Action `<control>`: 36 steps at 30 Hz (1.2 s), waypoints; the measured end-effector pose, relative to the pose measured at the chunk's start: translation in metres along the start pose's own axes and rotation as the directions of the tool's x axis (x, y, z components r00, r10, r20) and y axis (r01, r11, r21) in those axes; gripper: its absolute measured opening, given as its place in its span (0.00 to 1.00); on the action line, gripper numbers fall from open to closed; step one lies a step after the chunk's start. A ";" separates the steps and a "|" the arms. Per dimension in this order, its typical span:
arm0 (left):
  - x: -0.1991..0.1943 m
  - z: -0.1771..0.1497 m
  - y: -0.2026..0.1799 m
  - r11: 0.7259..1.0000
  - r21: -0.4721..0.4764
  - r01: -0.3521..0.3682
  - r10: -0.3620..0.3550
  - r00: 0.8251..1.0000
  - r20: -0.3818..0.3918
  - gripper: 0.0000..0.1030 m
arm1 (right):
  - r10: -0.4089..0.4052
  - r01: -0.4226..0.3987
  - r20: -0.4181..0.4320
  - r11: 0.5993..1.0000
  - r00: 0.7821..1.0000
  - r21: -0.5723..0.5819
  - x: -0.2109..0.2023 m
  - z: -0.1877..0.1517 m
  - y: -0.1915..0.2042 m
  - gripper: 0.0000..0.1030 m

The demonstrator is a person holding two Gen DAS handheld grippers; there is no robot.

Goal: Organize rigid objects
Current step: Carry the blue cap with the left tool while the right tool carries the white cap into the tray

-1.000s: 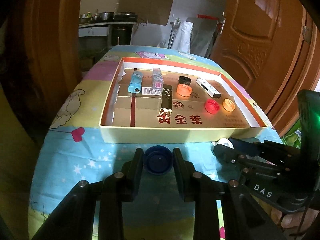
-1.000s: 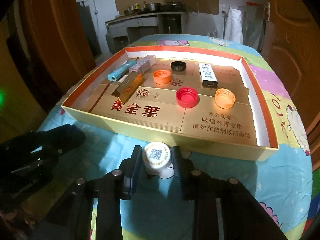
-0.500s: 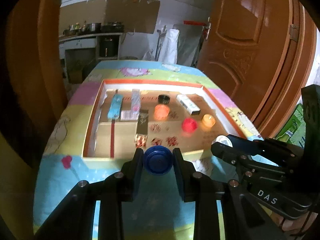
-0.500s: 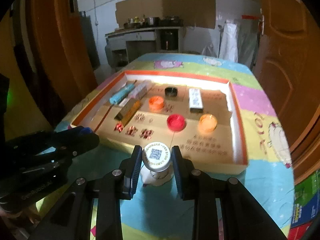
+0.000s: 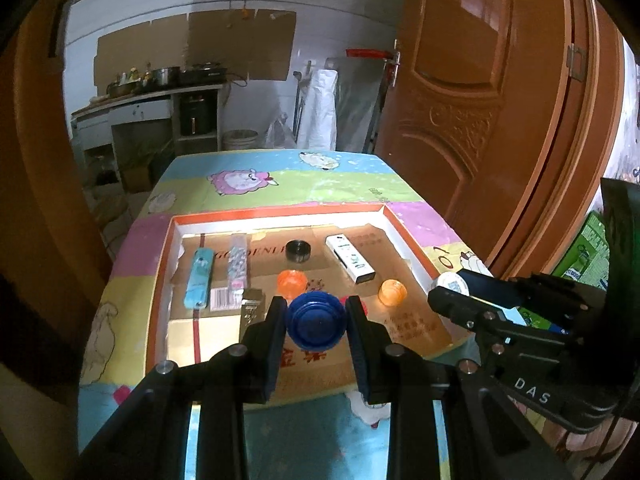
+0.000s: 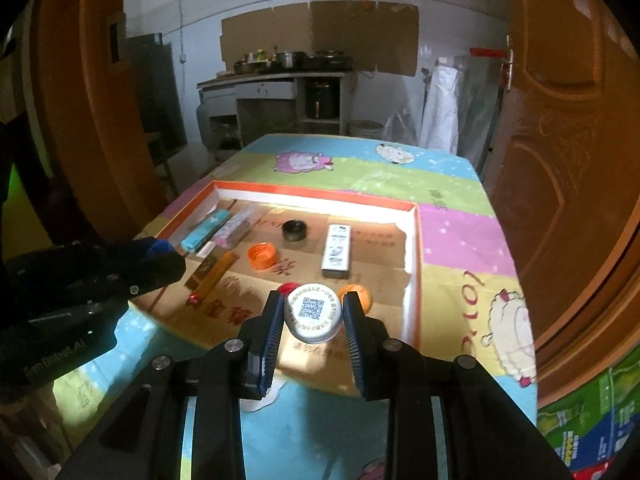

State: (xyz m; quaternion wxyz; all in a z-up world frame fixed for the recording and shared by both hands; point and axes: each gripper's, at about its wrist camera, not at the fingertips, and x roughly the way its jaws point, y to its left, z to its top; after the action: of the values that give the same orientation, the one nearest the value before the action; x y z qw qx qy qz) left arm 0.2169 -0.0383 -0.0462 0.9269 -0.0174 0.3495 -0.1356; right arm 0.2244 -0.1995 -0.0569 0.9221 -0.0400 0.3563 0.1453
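Left wrist view shows the left gripper (image 5: 317, 322) clamping a blue cap (image 5: 317, 323) above the box (image 5: 408, 240); the right gripper (image 6: 314, 316) pinches a white cap (image 6: 313, 316). Either cap may slip and roll off, being gripped only by its rim.

I'm holding my left gripper (image 5: 317, 322) raised, its jaws clamped on a blue cap (image 5: 317, 323). I'm holding my right gripper (image 6: 313, 316) level beside it, jaws pinching a white cap (image 6: 313, 316), both pointing forward.
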 end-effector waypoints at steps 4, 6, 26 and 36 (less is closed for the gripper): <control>0.011 0.002 -0.005 1.000 0.015 -0.003 0.003 1.000 -0.016 0.29 | -0.001 0.001 0.000 1.000 1.000 0.014 0.005 0.005 -0.012 0.30; 0.018 0.001 -0.006 1.000 0.022 -0.006 0.006 1.000 -0.029 0.29 | 0.003 -0.003 -0.007 1.000 1.000 0.020 0.010 0.006 -0.016 0.30; 0.068 -0.012 0.003 1.000 0.013 -0.020 0.021 0.992 -0.128 0.29 | 0.082 -0.078 -0.104 0.996 0.991 0.036 0.061 -0.014 -0.011 0.30; 0.077 -0.015 0.004 1.000 0.017 -0.026 0.028 0.989 -0.143 0.29 | 0.092 -0.088 -0.116 0.995 0.989 0.041 0.068 -0.018 -0.011 0.30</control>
State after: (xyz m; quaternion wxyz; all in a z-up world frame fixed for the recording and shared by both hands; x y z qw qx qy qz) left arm 0.2634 -0.0543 -0.1075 0.9012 0.0043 0.4145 -0.1267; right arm 0.2640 -0.1971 -0.1166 0.8926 -0.0160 0.4140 0.1777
